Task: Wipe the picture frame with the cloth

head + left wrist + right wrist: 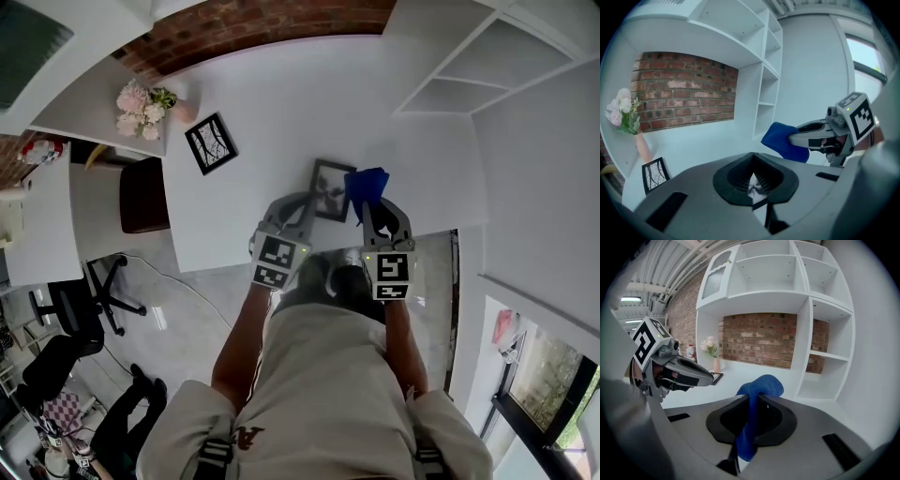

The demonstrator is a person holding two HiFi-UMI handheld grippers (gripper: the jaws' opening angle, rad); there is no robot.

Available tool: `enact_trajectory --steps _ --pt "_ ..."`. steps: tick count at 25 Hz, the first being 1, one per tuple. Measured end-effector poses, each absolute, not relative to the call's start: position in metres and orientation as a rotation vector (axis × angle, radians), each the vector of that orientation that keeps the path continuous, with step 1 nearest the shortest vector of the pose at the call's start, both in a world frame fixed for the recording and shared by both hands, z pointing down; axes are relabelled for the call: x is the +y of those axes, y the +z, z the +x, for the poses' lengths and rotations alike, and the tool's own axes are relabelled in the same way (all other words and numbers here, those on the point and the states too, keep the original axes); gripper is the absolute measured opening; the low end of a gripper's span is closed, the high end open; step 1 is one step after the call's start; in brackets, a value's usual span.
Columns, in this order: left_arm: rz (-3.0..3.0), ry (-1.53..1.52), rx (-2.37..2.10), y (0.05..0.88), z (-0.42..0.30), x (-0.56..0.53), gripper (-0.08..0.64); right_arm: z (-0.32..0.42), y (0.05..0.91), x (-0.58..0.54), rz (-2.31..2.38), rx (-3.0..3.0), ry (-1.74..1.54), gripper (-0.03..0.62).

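In the head view a small dark picture frame (332,187) is held above the near edge of the white table (281,103). My left gripper (310,206) is shut on its left side. In the left gripper view only a sliver of the frame (753,185) shows between the closed jaws. A blue cloth (367,186) is pinched in my right gripper (365,217), just right of the frame. In the right gripper view the cloth (756,399) bunches out above the jaws. The left gripper view shows the cloth (784,141) to the right, held slightly apart from the frame.
A second black picture frame (211,142) stands on the table's left part, next to a pink vase of flowers (142,107). White shelves (487,61) rise at the right and a brick wall (253,23) runs behind. A dark stool (143,195) and an office chair (80,305) stand at the left.
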State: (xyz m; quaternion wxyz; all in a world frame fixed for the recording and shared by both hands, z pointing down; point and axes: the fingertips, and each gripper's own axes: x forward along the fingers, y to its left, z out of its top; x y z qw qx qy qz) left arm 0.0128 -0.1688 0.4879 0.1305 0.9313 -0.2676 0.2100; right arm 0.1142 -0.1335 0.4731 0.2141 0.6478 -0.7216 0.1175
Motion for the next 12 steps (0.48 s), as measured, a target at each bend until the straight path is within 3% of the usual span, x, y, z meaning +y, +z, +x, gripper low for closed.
enact_trajectory --steps 12 --pt "2.736 0.619 -0.757 0.478 0.016 -0.165 0.002 0.117 0.461 -0.135 1.829 -2.002 0.305 0.029"
